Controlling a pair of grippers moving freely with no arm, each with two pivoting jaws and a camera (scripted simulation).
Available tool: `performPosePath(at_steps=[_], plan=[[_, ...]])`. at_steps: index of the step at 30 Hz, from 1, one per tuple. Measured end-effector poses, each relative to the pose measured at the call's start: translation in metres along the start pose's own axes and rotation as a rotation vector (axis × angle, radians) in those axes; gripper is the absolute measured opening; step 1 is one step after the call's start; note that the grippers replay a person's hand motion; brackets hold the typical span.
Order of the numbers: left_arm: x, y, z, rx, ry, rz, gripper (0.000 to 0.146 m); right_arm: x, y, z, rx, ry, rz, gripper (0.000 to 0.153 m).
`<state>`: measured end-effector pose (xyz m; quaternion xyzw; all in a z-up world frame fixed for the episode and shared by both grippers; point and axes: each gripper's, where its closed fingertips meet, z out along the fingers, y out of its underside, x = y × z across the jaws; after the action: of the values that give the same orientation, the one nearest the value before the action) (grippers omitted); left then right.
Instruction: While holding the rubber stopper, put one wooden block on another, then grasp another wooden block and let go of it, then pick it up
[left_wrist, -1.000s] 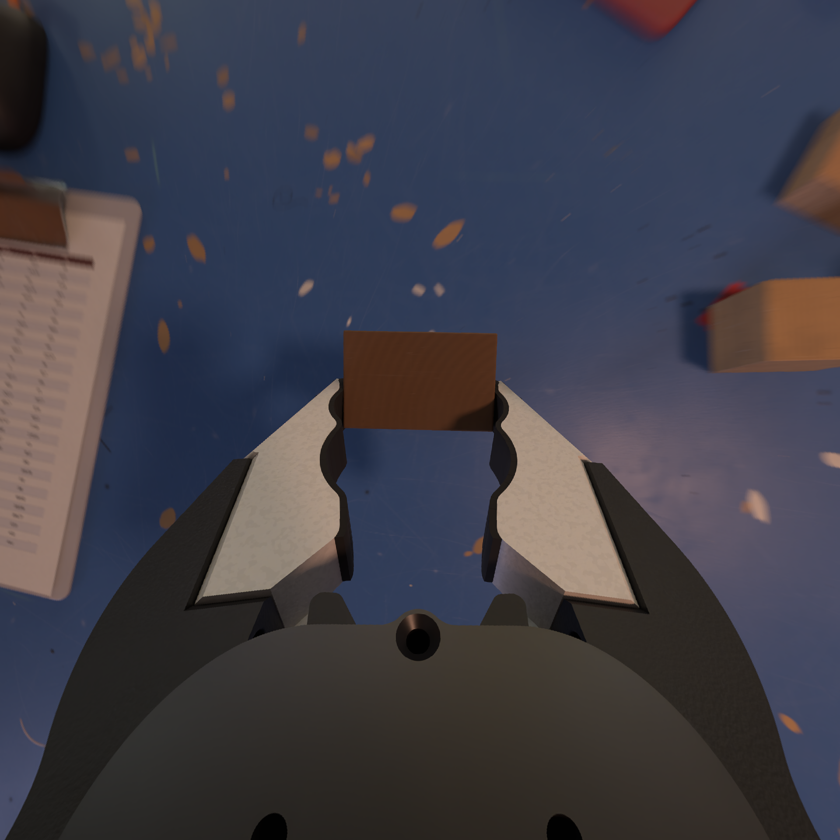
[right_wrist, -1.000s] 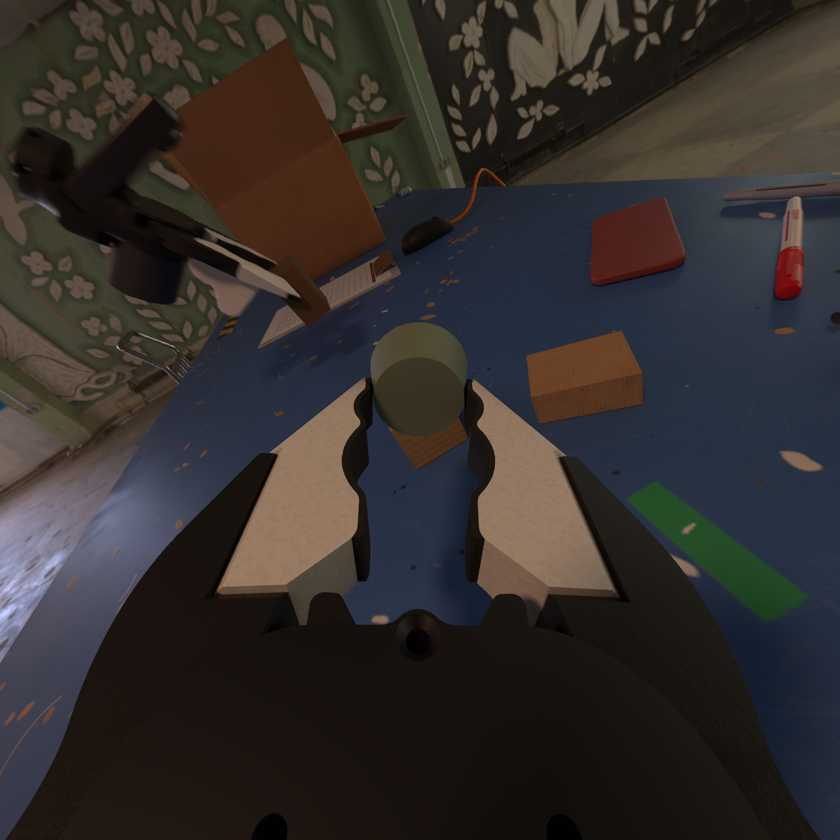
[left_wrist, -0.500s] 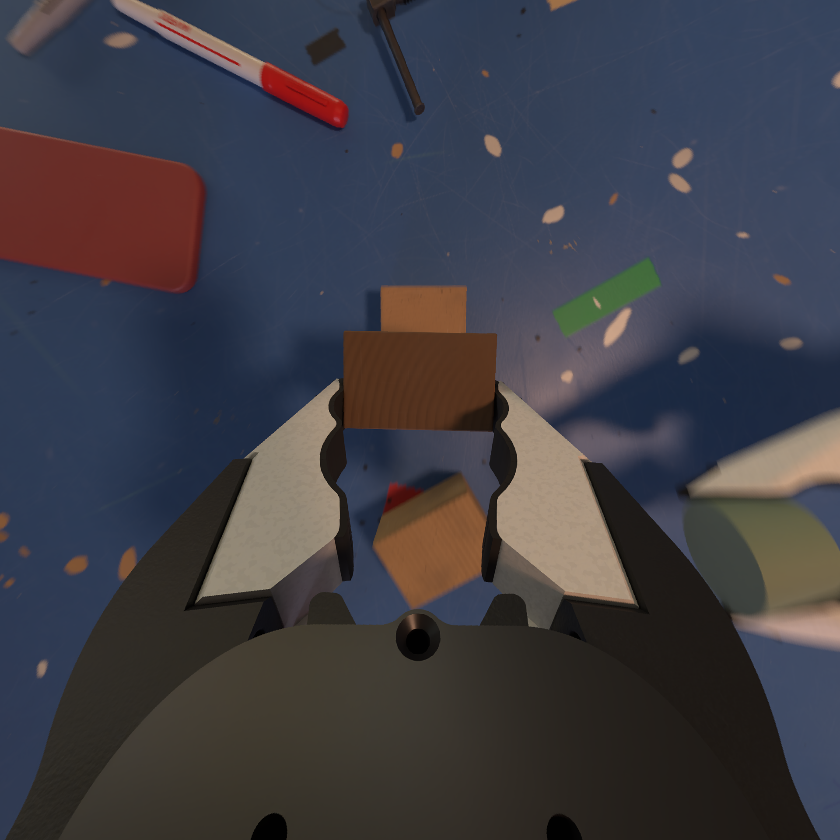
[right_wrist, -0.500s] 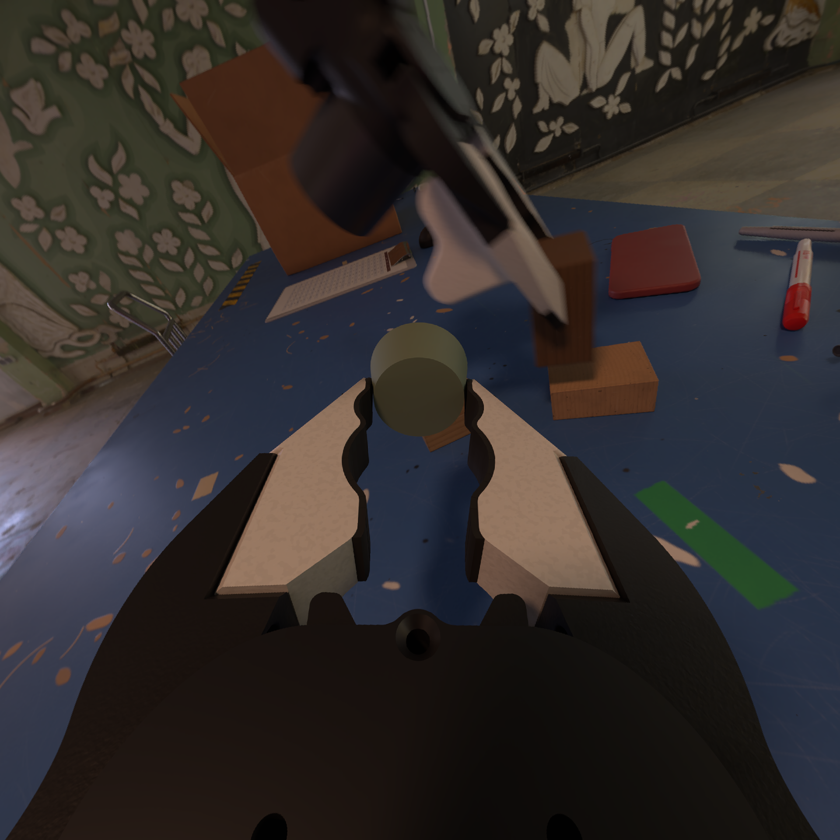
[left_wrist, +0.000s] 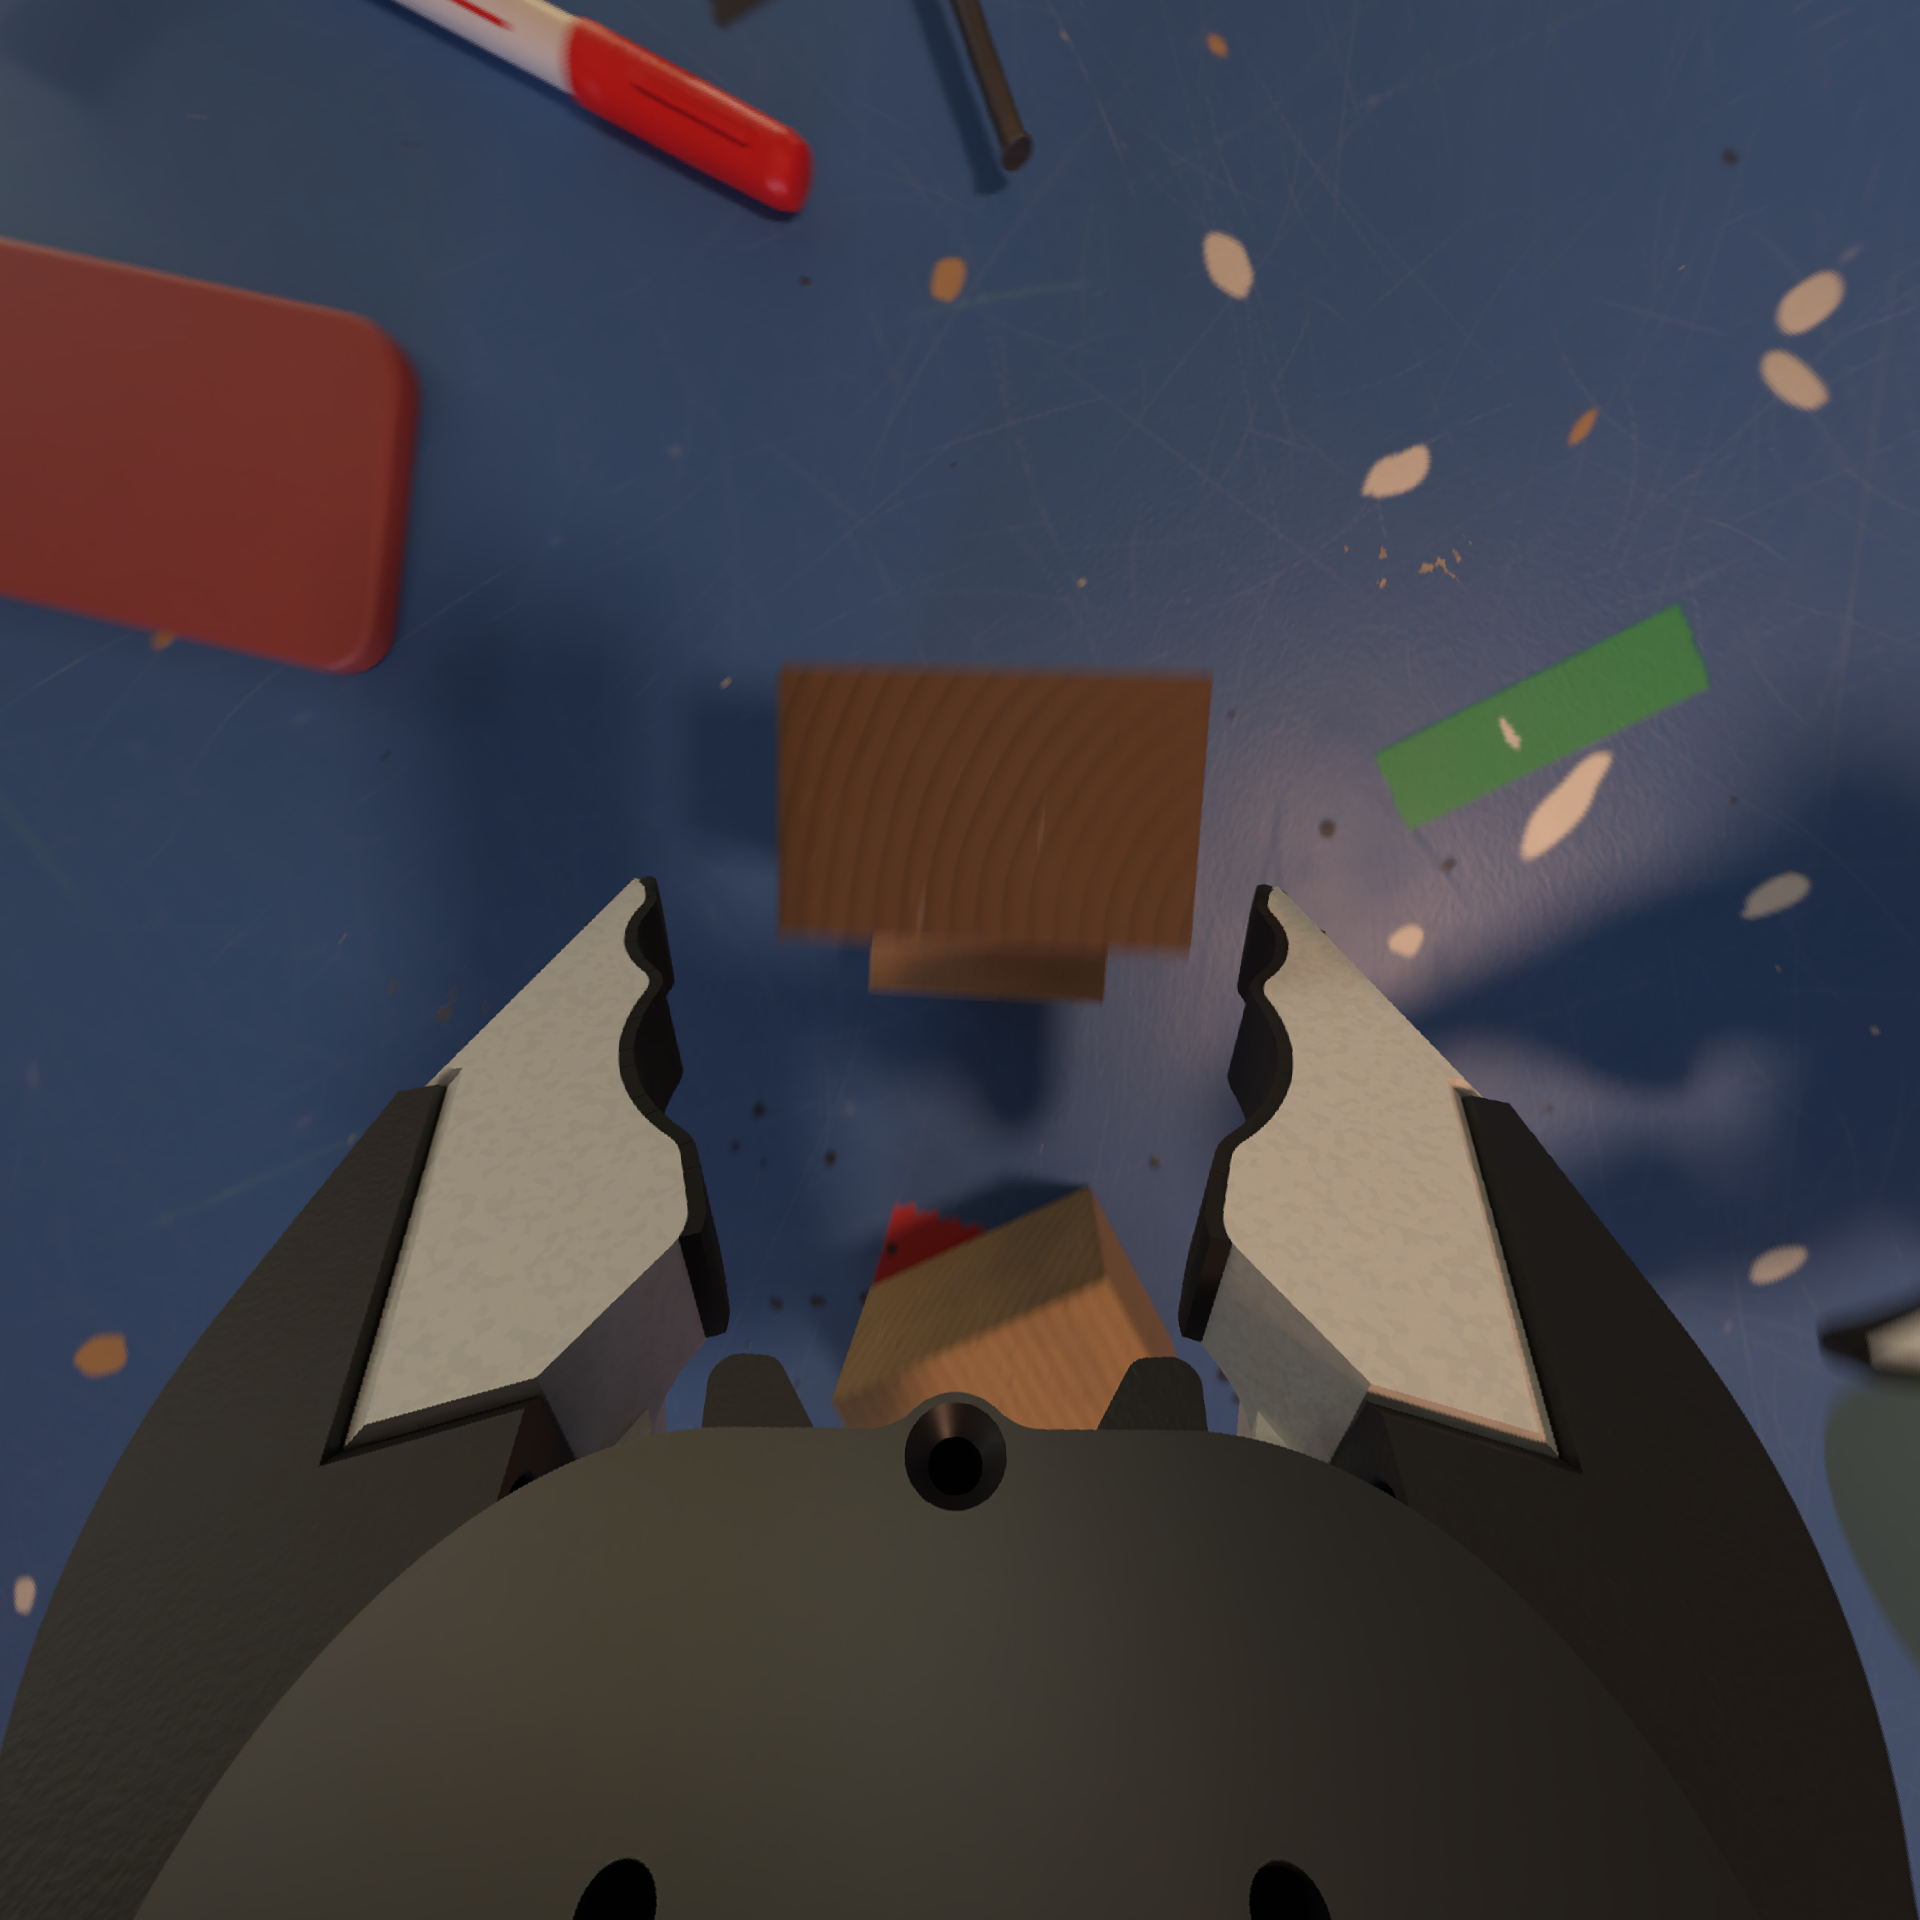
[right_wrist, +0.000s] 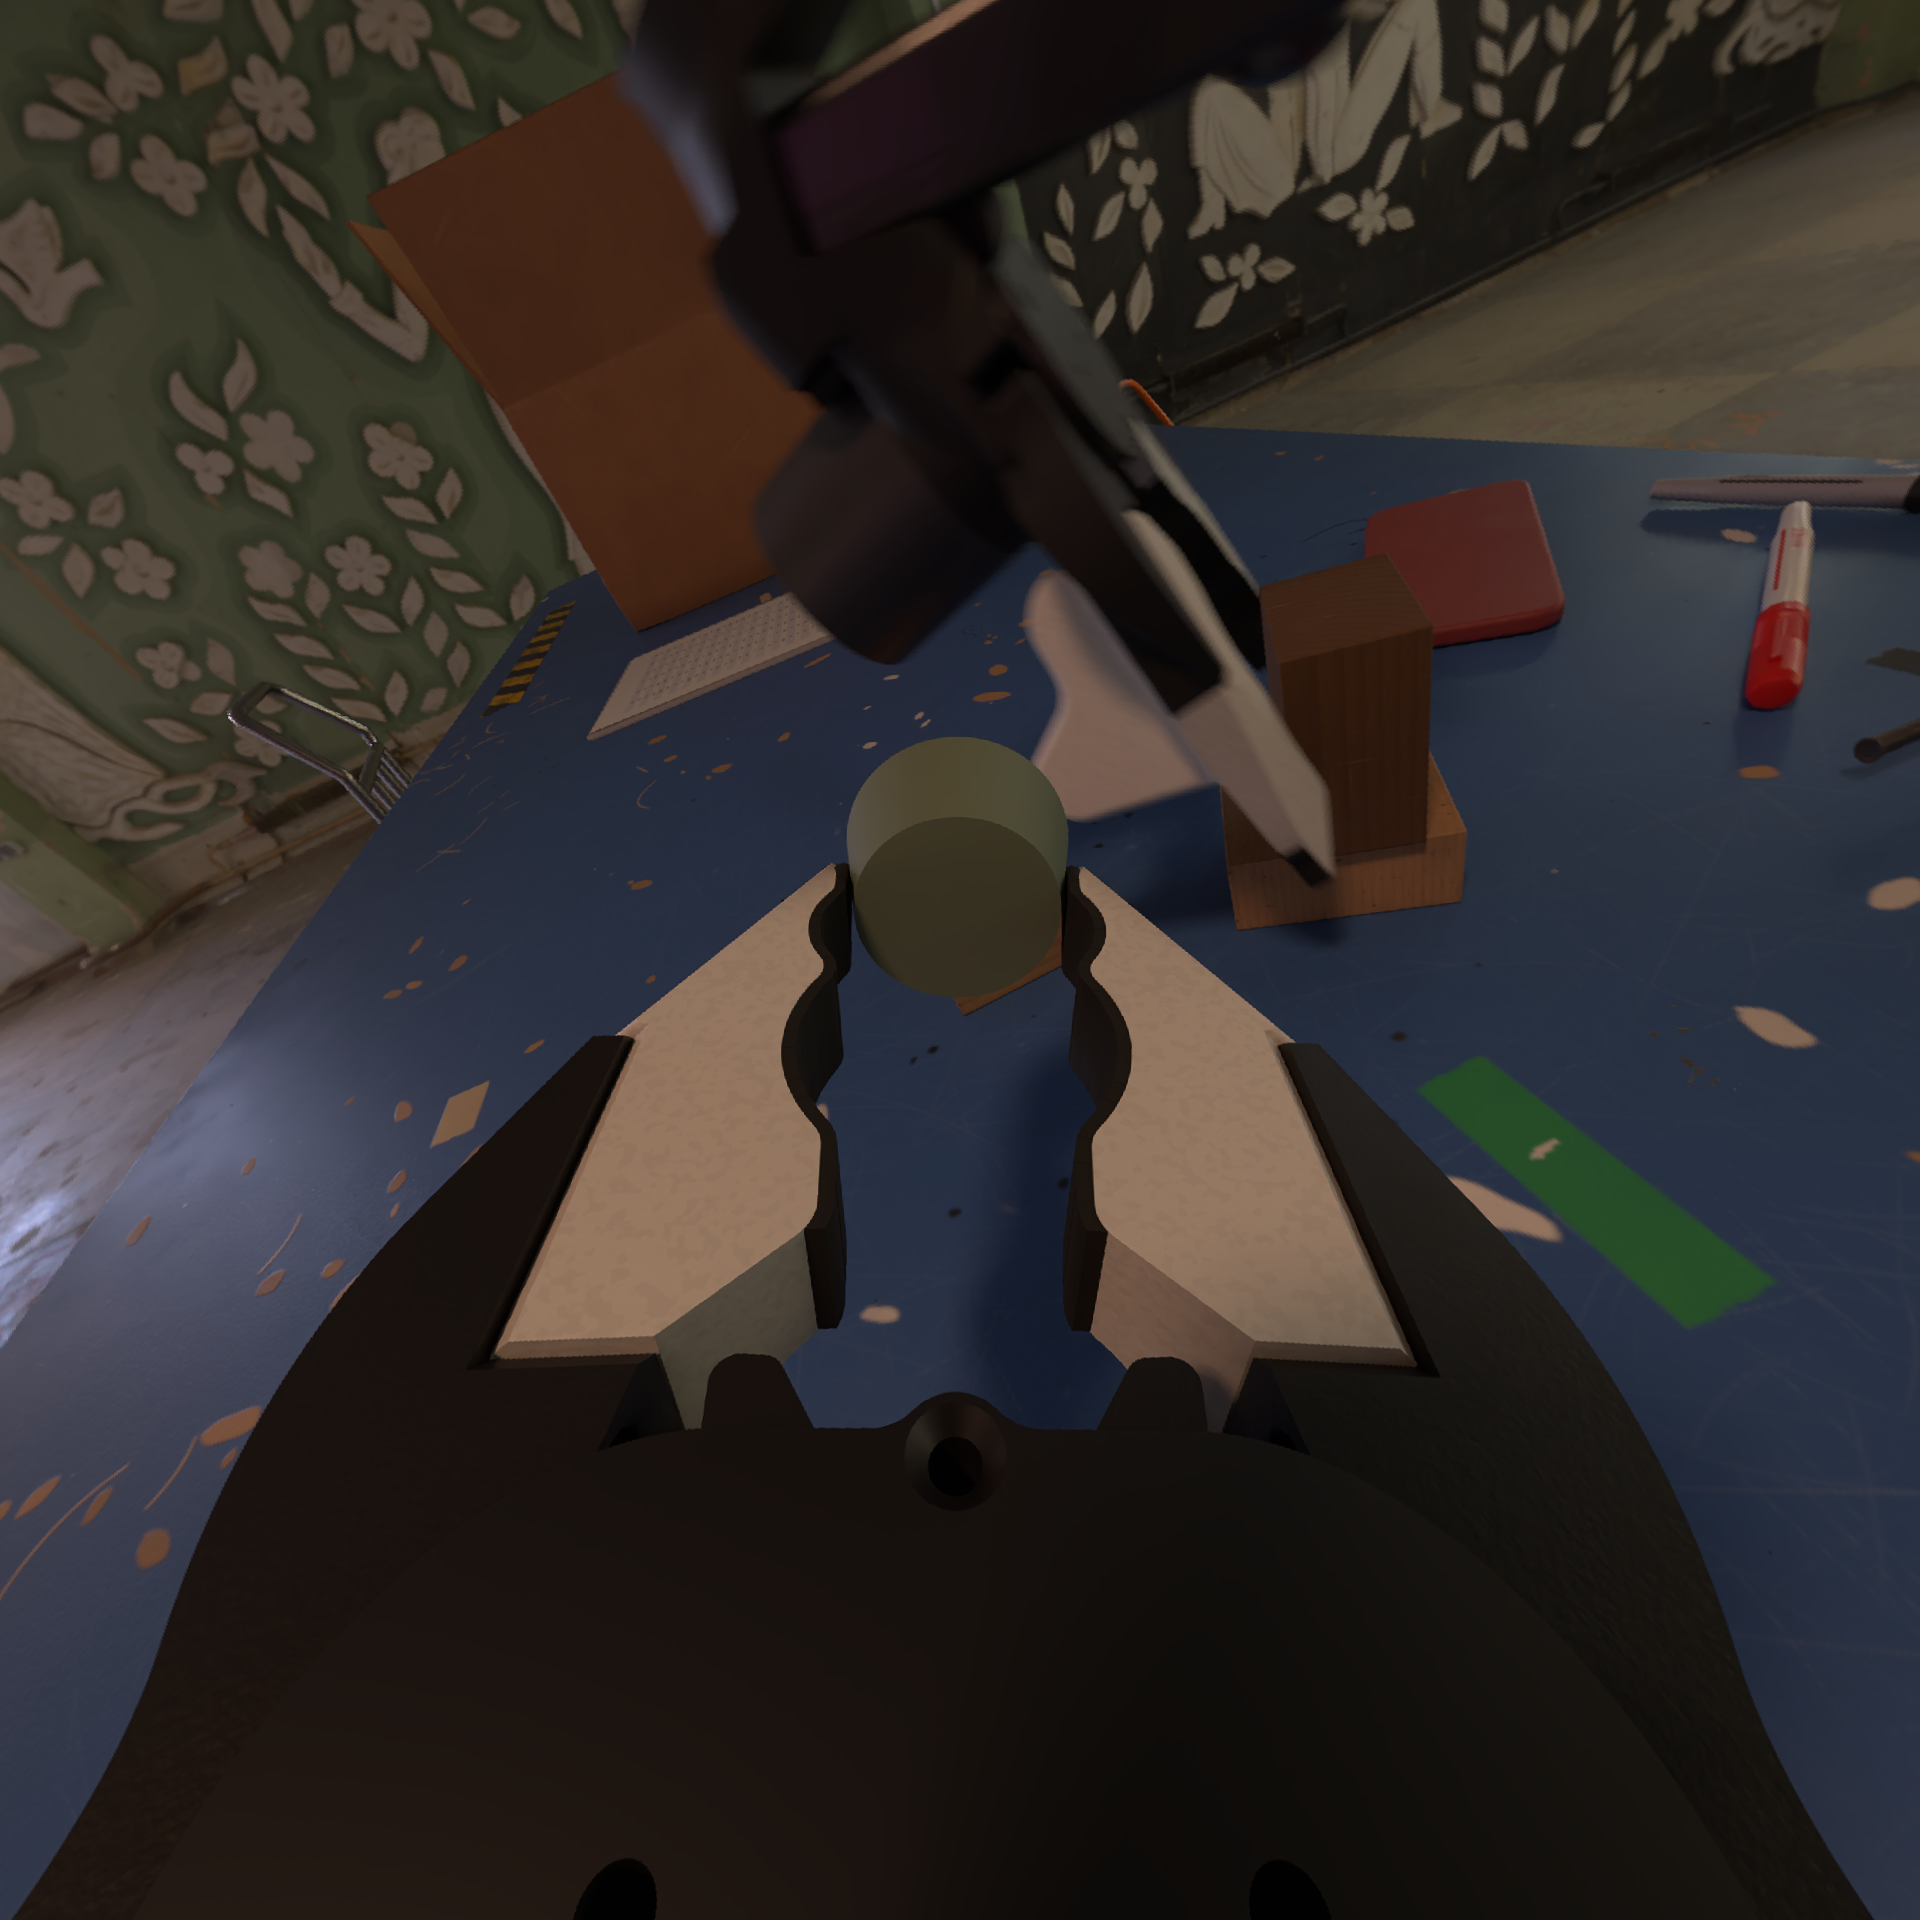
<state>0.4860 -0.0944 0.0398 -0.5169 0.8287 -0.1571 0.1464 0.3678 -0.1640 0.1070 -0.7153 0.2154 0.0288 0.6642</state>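
Note:
A dark wooden block (left_wrist: 992, 805) stands upright on a lighter wooden block (left_wrist: 987, 968); both also show in the right wrist view, the dark one (right_wrist: 1345, 707) on the light one (right_wrist: 1351, 883). My left gripper (left_wrist: 954, 904) is open, fingers apart on either side of the dark block and not touching it; it also shows in the right wrist view (right_wrist: 1236, 821). Another light wooden block (left_wrist: 997, 1325) lies tilted below, between the finger bases. My right gripper (right_wrist: 956, 894) is shut on the olive rubber stopper (right_wrist: 956, 862), held above the table.
On the blue table (right_wrist: 1143, 1091) lie a red pad (left_wrist: 187, 457), a red marker (left_wrist: 686, 125), a black pin (left_wrist: 987, 94) and green tape (left_wrist: 1543, 717). A cardboard box (right_wrist: 582, 343), a clipboard (right_wrist: 717, 655) and a metal clip (right_wrist: 312, 727) sit at the far left.
My left gripper carried the dark block over the lighter block, set it on top, then opened and let go. My right gripper kept hold of the stopper, nearly still.

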Motion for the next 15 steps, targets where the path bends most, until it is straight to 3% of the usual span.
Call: performPosePath(at_steps=[5, 8, 11, 15], plan=[[-0.008, 0.037, -0.055, 0.198, 0.043, -0.152, 0.119, 0.005, 0.0, 0.0, 0.005, 0.009, 0.035, 0.04], [0.005, 0.073, -0.069, 0.217, 0.074, -0.202, 0.127, 0.007, 0.002, 0.003, -0.011, 0.007, 0.046, 0.04], [0.011, 0.106, -0.072, 0.242, -0.048, -0.244, 0.139, 0.008, 0.001, 0.003, -0.009, 0.005, 0.054, 0.04], [0.012, 0.121, -0.071, 0.395, -0.196, -0.334, 0.129, 0.009, -0.003, 0.001, 0.012, 0.002, 0.075, 0.04]])
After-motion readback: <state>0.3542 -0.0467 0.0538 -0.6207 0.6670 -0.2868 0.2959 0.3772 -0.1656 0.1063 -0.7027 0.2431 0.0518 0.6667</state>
